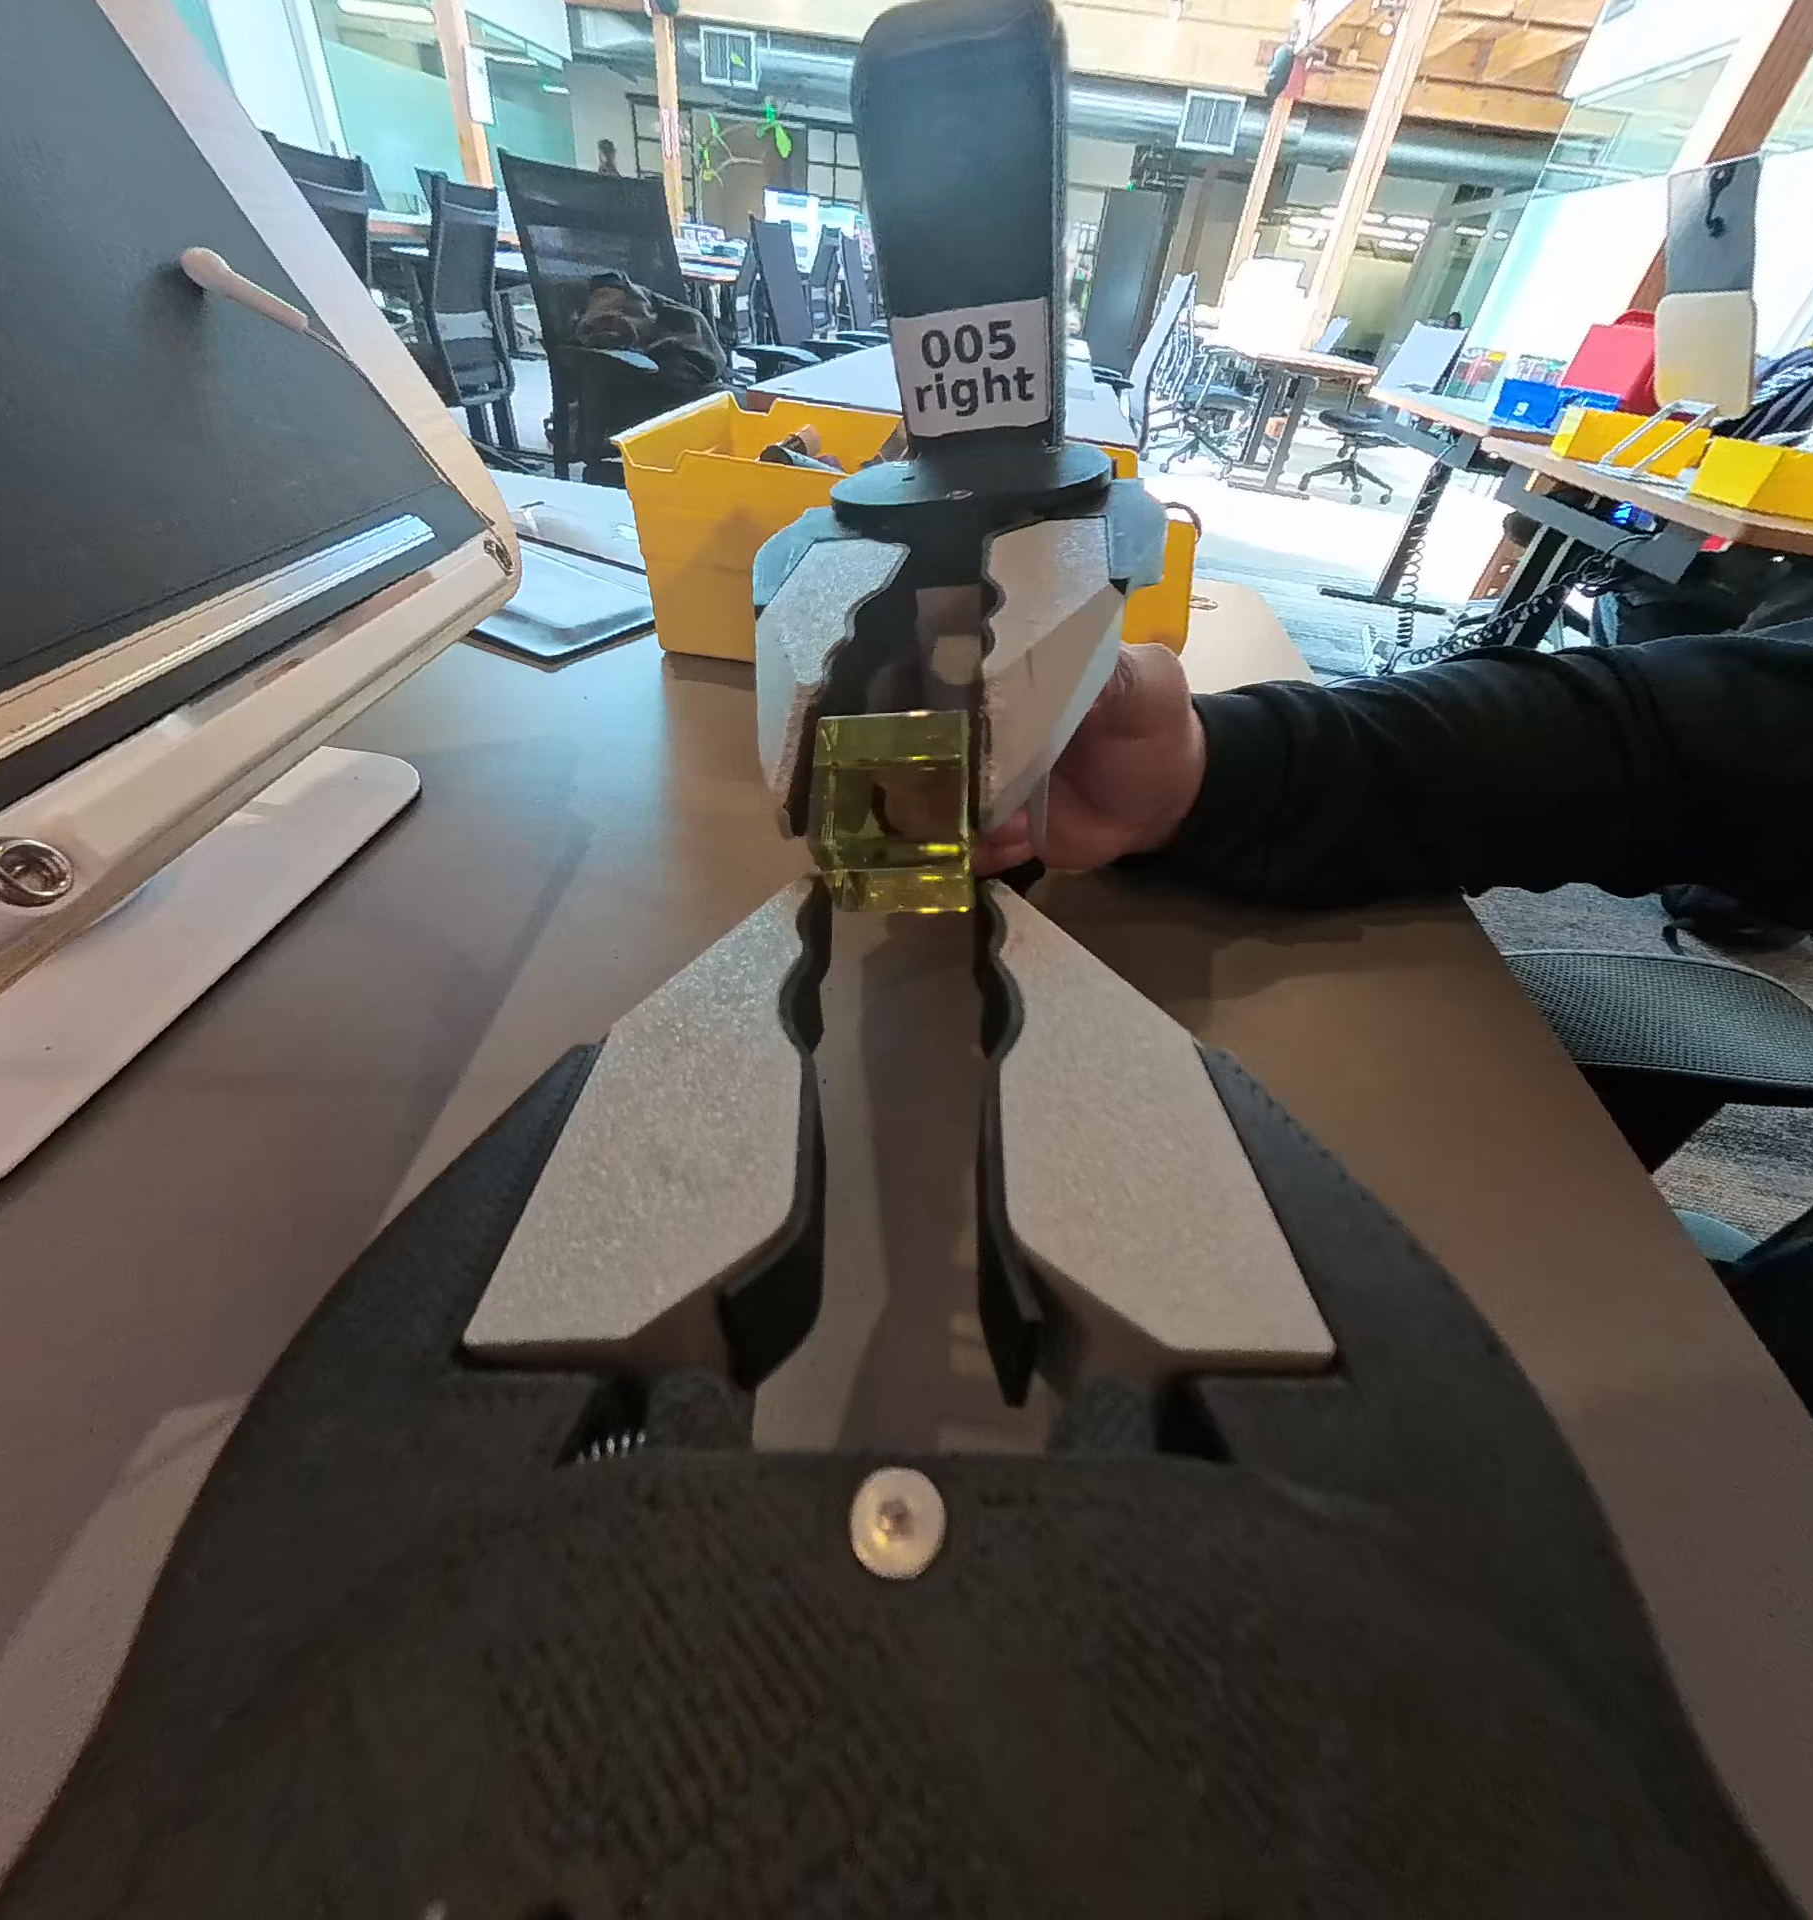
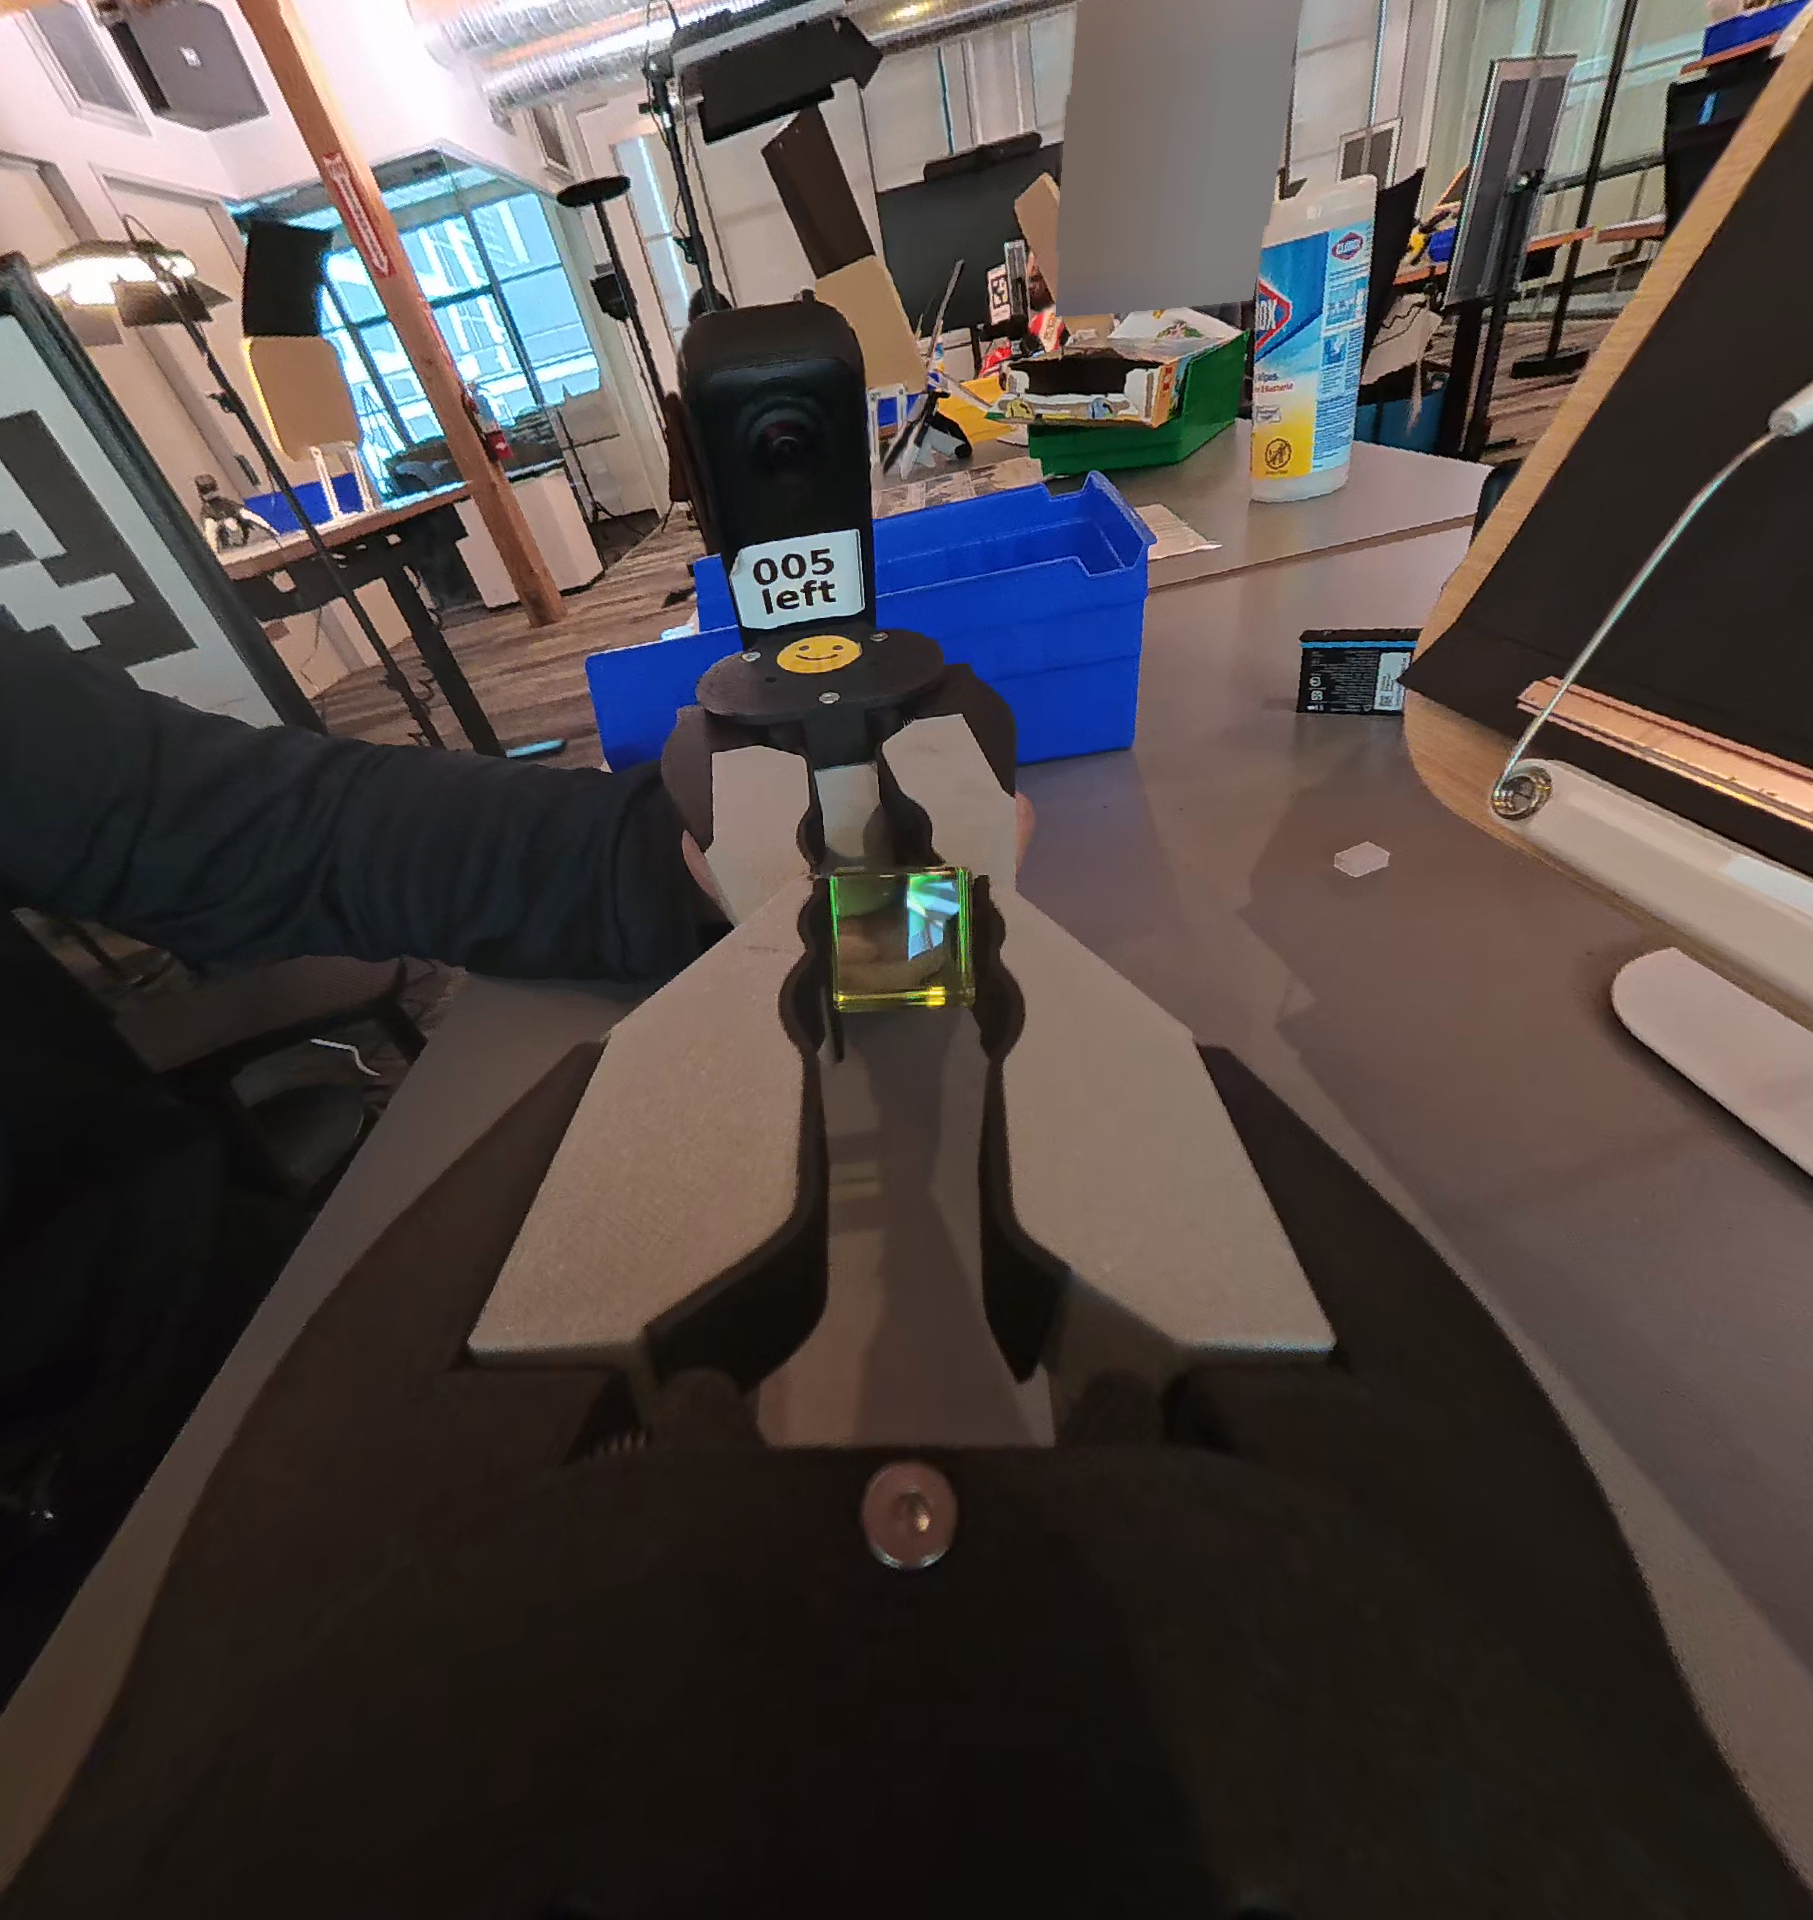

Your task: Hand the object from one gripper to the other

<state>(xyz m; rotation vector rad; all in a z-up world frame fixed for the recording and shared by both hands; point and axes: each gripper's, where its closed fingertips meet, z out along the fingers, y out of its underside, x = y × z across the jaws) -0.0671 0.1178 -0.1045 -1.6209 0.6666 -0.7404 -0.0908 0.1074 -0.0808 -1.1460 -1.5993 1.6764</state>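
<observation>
A clear yellow-green cube [image 1: 897,821] is held above the brown table [image 1: 362,1091] between the two grippers, which face each other tip to tip. My right gripper [image 2: 902,894] is shut on the cube [image 2: 902,940], which sits well inside its fingers. In the left wrist view, the right gripper [image 1: 891,831] comes in from the far side. My left gripper [image 1: 897,899] has its fingers about a cube's width apart. Its tips flank only the cube's near edge. The right wrist view shows the left gripper [image 2: 871,868] just behind the cube.
A yellow bin [image 1: 694,520] stands behind the grippers in the left wrist view, with a white stand holding a dark board [image 1: 154,416] to its left. The right wrist view shows a blue bin [image 2: 1006,623], a small black box [image 2: 1354,670], a wipes canister [image 2: 1312,343] and a small clear piece [image 2: 1361,860]. The tips of both grippers are at nearly the same place.
</observation>
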